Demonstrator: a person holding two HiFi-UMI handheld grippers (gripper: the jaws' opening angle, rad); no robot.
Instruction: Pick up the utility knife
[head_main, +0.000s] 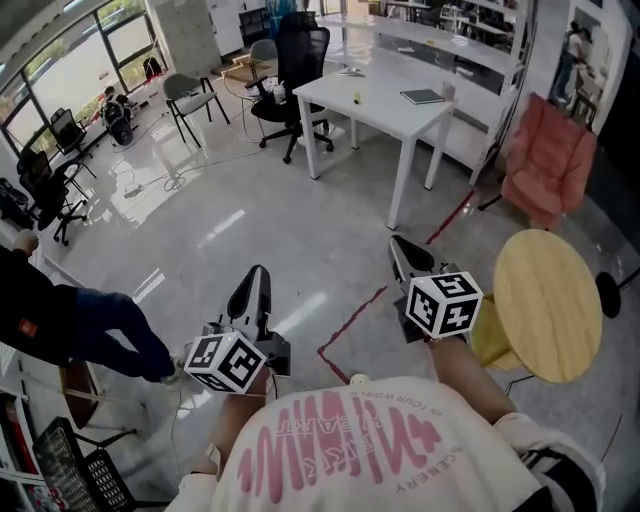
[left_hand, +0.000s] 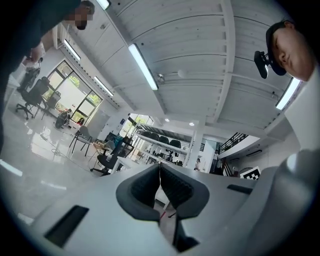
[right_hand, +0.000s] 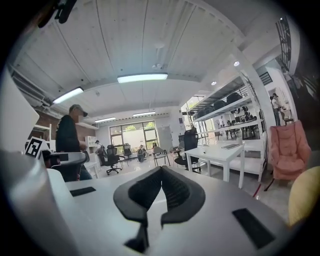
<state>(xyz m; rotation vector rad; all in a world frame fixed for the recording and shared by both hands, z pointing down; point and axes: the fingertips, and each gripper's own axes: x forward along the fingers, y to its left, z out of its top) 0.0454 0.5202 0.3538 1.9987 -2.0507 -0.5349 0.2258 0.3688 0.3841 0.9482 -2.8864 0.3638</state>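
The left gripper (head_main: 253, 278) and the right gripper (head_main: 404, 246) are held side by side above a grey polished floor (head_main: 250, 220), both pointing roughly level toward the room ahead. In the left gripper view, the two dark ribbed pads (left_hand: 145, 187) meet at the tips with nothing between them; this gripper is closed and empty. In the right gripper view, the pads (right_hand: 175, 190) likewise touch at the tips with nothing held; this gripper is closed and empty too. A white table (head_main: 375, 105) stands well ahead of both grippers. On its top lie a dark flat book-like item (head_main: 422, 96) near the right end and a small yellow object (head_main: 355, 97) near the middle, which may be the utility knife but is too small to identify. A black office chair (head_main: 298, 60) stands behind the table. A round wooden table (head_main: 545, 300) sits just beside the right gripper, with a pink armchair (head_main: 545, 160) beyond it. Red tape lines (head_main: 350, 320) mark the floor between the two grippers. A person in dark clothing (head_main: 70, 325) stands at the left edge
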